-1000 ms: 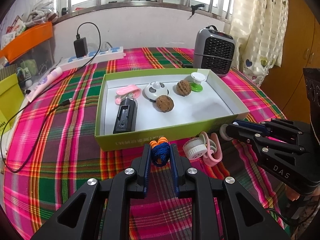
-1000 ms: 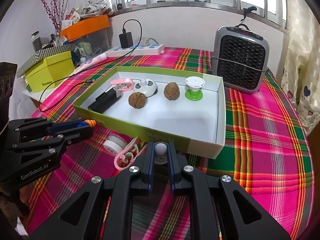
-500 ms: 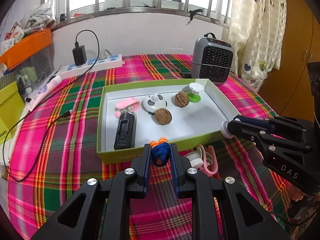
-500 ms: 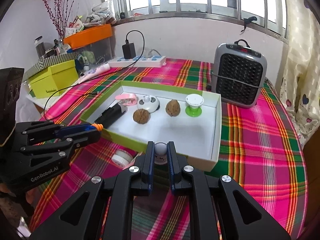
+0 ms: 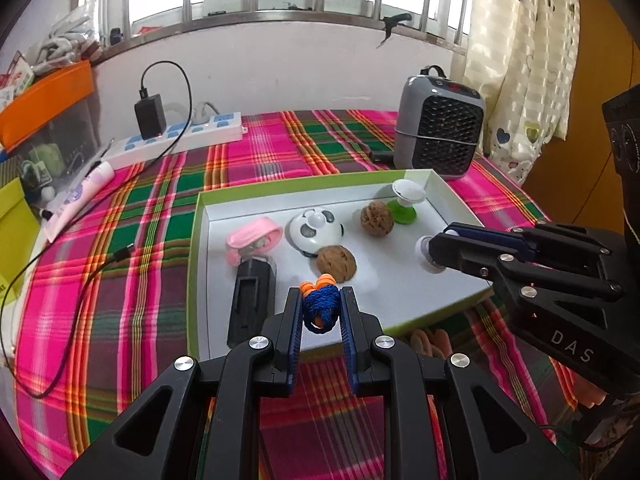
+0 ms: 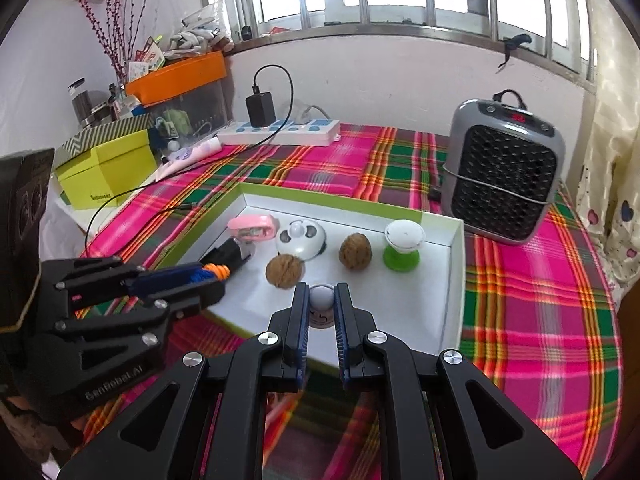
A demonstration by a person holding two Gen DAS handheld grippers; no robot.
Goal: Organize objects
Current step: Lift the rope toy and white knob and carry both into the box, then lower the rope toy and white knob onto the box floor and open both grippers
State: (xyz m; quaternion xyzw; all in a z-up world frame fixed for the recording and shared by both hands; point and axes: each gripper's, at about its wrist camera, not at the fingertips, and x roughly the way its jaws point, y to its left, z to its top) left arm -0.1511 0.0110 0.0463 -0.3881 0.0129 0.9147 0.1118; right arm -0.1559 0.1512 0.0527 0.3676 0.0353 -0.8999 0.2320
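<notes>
A green-sided box (image 5: 200,216) (image 6: 352,200) with a white floor lies on the plaid cloth. Inside it are a black device (image 5: 250,300), a pink clip (image 5: 254,238), a white panda-faced toy (image 5: 316,230), two walnuts (image 5: 336,263) (image 5: 376,218) and a white-topped green stand (image 5: 406,202). My left gripper (image 5: 320,308) is shut on a blue-and-orange cord bundle (image 5: 320,306), held over the box's front left part. My right gripper (image 6: 321,304) is shut on a small white round piece (image 6: 321,298), held over the box's front.
A grey fan heater (image 5: 438,136) stands just behind the box on the right. A white power strip (image 5: 176,140) with a black charger and cable lies at the back left. Yellow-green boxes (image 6: 104,168) and an orange bin (image 6: 176,76) crowd the left. A pink object (image 5: 430,340) shows by the box's front.
Both grippers have carried their loads forward from in front of the box's near wall to over its floor. The white disc and pink clip on the cloth are now mostly hidden.
</notes>
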